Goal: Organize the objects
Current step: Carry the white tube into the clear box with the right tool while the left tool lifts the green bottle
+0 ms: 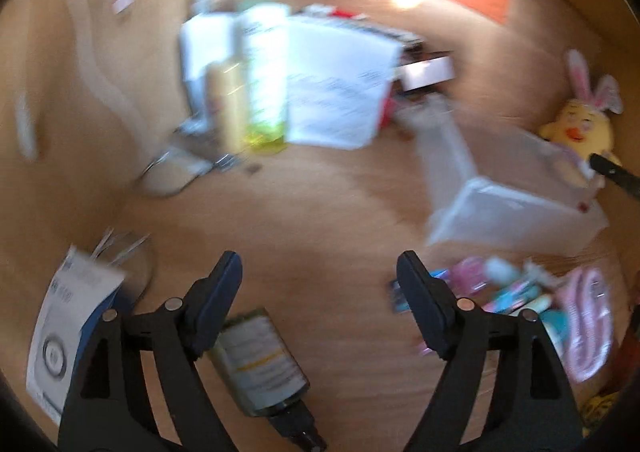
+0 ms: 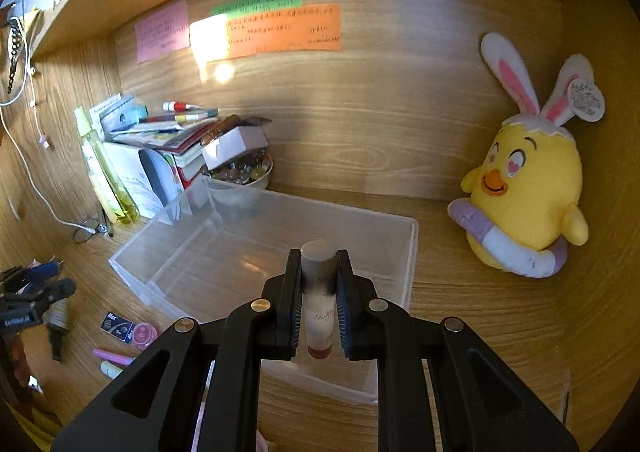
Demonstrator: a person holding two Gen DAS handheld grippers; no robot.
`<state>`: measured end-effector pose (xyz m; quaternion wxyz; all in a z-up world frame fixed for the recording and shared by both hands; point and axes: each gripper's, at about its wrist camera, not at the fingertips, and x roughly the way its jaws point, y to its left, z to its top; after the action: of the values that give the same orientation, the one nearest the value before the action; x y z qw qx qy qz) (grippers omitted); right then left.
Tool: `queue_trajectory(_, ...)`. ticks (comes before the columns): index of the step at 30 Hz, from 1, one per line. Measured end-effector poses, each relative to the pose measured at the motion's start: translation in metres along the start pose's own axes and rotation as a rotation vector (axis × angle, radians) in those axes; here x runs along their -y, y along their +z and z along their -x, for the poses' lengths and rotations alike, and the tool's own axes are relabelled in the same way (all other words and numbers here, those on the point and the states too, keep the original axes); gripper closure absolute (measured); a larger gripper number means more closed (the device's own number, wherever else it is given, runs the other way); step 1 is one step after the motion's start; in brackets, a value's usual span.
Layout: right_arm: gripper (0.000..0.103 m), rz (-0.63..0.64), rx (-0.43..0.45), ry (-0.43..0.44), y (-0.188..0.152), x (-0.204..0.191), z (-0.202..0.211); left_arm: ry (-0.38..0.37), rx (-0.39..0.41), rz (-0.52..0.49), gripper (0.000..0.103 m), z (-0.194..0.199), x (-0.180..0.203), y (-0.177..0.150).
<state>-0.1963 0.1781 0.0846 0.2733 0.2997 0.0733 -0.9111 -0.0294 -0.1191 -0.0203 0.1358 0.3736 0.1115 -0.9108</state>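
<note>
**Carrying a tube to the clear bin**

Clamping a small pale tube (image 2: pixel 319 300) upright, the right gripper (image 2: pixel 319 302) hung above the near end of the clear bin (image 2: pixel 412 248). The left gripper (image 1: pixel 319 284) stood wide with nothing between its fingers, above a dark bottle (image 1: pixel 260 364). Judged next: lower the tube inside the bin's walls, then release.

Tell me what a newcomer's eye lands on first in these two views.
The yellow chick plush with rabbit ears stands out, propped against the wooden wall at the right. Next comes the right claw, shut on a small tube held over the empty clear bin on the desk. In the blurred left view, the left claw is open above a dark bottle lying on the wood.
</note>
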Motion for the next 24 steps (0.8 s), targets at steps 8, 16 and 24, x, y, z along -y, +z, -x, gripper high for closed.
queue_trajectory(8, 0.089, 0.026, -0.041, -0.006, -0.004, -0.014, -0.014, 0.086, -0.067, 0.11, 0.023, -0.01, -0.043, -0.033)
queue_trajectory(16, 0.089, 0.024, -0.075, 0.012, -0.005, -0.019, -0.026, 0.032, -0.034, 0.092, 0.025, -0.005, -0.039, -0.044)
queue_trajectory(24, 0.089, 0.026, -0.083, 0.012, -0.007, -0.02, -0.027, -0.093, -0.032, 0.054, 0.039, -0.002, -0.019, -0.027)
